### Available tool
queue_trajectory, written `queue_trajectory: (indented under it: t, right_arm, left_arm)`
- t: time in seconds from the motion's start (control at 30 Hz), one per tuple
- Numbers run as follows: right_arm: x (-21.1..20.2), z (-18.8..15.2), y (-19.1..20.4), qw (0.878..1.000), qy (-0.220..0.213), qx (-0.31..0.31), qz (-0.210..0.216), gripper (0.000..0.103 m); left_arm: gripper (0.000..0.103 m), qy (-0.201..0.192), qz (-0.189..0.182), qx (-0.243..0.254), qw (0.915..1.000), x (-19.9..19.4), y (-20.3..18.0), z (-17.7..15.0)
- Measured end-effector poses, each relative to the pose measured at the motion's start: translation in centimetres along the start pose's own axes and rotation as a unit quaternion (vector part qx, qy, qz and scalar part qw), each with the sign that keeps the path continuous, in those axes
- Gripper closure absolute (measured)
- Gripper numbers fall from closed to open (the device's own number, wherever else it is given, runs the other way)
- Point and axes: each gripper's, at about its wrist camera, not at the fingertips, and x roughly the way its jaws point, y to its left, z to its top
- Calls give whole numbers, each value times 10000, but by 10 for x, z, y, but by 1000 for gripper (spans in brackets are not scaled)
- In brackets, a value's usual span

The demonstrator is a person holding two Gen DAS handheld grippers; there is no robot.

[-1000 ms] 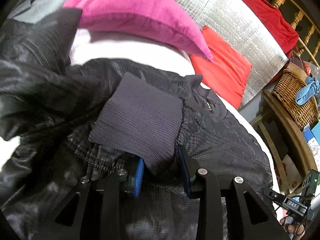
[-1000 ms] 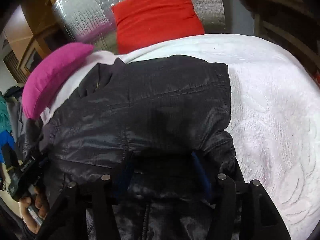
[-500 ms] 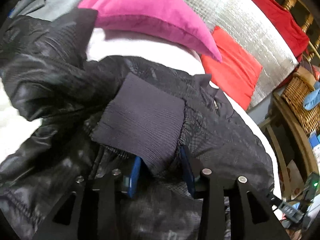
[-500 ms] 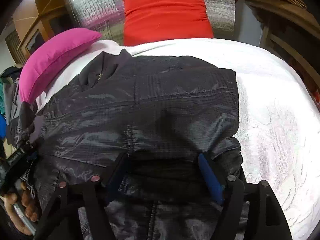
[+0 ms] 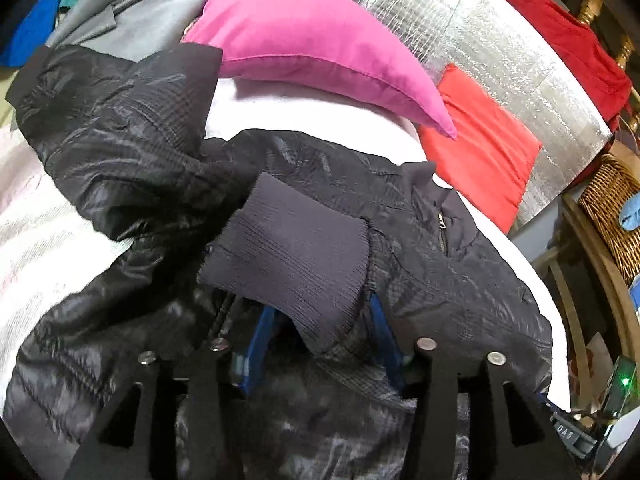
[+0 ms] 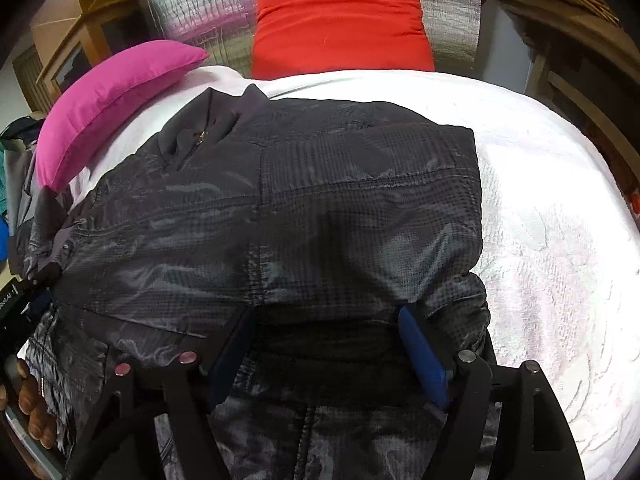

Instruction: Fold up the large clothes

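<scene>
A large shiny black jacket point(image 6: 320, 208) lies on a white bed cover point(image 6: 560, 240), its collar and zip toward the pillows. In the left wrist view the jacket point(image 5: 440, 272) lies under a lifted sleeve whose dark ribbed cuff point(image 5: 296, 256) sits between the blue pads of my left gripper point(image 5: 320, 340), which is shut on the sleeve end. My right gripper point(image 6: 324, 344) is low over the jacket's near edge with its jaws wide apart, and dark fabric lies between them, not pinched.
A pink pillow point(image 5: 304, 36) and a red pillow point(image 6: 340, 16) lie at the head of the bed against a silver foil panel point(image 5: 500, 52). A wicker basket point(image 5: 612, 204) and wooden furniture stand to the right. A grey garment point(image 5: 132, 12) is piled at the far left.
My left gripper has carried the cuff and sleeve toward the jacket's middle, and more bed cover shows at left. My right gripper has opened wider and eased back, showing the whole jacket body.
</scene>
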Motion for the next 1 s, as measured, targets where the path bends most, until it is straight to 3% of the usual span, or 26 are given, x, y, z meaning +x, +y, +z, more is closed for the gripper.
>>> queue_trajectory:
  t: [0.03,0.13,0.2,0.33,0.4,0.53,0.6,0.67,0.73,0.87,1.0]
  right_arm:
    - [2,1,1,10000,22,-16,-30,24]
    - [5,2,4,10000,42,-34,-50,23]
    - [7,2,6,10000,37,-39,-66,23]
    - [9,3,10,9999,31,-51,-114,21]
    - [9,5,12,9998,78,-37,-167,21]
    - [-5,12,21,9999,-131,55,-91,21]
    - [-12,18,30,9994,-352,39,-21,21]
    - [-12,25,40,9988,-488,-24,-7,21]
    - [-3,33,48,9988,-489,-61,-8,21]
    - [41,40,55,9997,23,-124,-222,19]
    - [30,40,64,9994,-178,-169,-234,19]
  left_arm:
    - [39,101,41,3,9999,3,2,2]
    - [38,204,58,-342,9992,4,20,12]
    - [39,-232,437,-690,9964,-11,35,18]
    - [39,-1008,582,-996,9882,-42,50,31]
    - [38,-1184,332,-773,9894,-50,42,33]
    - [38,-900,17,184,9958,-39,3,21]
    - [38,-581,297,936,9935,-21,-20,8]
    - [38,-290,959,1471,9840,3,-31,-6]
    - [35,-41,1149,1618,9801,21,-28,-13]
    - [35,-159,1229,1752,9767,24,-31,-16]
    - [34,-151,1163,1706,9783,21,-31,-19]
